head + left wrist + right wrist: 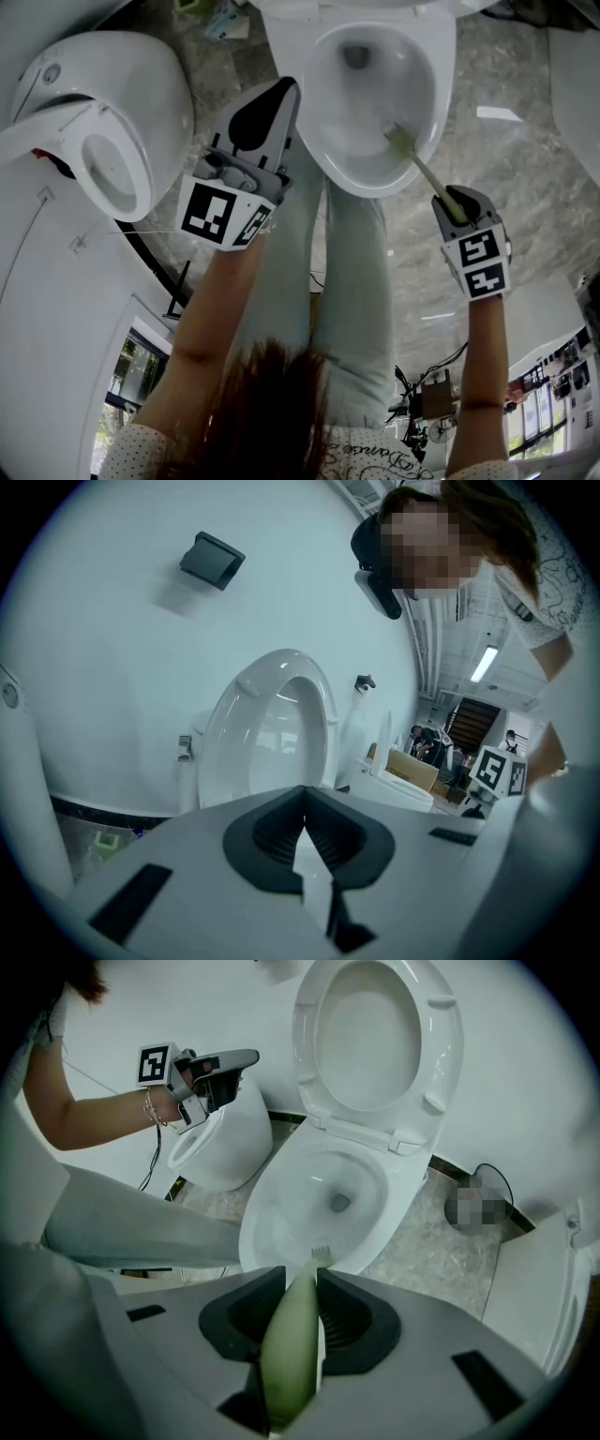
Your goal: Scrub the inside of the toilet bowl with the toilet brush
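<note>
inside the toilet bowl (361, 122), the toilet brush (417, 164) rests its head on the wall near the rim. the right gripper (454, 202) is clenched on its green handle. the left gripper (274, 101) hovers beside the bowl, jaws together, empty.

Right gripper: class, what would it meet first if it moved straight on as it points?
Most likely the inner wall of the toilet bowl: the toilet brush it grips reaches inside, near the front rim. Depth is unclear.
</note>
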`<act>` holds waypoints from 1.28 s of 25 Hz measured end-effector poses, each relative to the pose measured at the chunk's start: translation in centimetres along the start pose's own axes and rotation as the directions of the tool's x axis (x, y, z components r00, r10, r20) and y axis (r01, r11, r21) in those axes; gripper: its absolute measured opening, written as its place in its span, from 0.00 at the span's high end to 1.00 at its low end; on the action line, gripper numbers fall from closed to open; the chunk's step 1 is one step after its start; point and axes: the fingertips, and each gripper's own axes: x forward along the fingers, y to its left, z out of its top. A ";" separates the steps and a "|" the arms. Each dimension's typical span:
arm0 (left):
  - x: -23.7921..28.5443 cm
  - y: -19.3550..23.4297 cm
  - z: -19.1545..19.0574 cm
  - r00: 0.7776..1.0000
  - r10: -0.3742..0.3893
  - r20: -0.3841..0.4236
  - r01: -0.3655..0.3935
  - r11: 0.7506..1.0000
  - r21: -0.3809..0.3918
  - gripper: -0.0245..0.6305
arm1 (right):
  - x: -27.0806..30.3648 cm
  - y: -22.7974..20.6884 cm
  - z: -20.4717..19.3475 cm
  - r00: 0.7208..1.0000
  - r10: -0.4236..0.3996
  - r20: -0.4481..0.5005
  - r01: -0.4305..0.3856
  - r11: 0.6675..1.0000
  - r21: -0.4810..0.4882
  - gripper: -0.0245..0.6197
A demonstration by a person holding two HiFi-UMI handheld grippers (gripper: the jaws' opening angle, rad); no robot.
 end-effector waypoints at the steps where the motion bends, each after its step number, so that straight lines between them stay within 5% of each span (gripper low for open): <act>1: 0.0 0.2 0.1 1.000 0.003 0.002 -0.003 1.000 -0.001 0.96 | 0.0 -0.3 0.2 1.000 -0.005 0.000 0.005 1.000 -0.003 0.78; 32: 0.3 3.2 1.5 0.999 0.037 0.025 -0.037 0.999 -0.028 0.96 | 0.1 -6.3 6.0 0.992 -0.122 -0.007 0.117 0.966 -0.232 0.78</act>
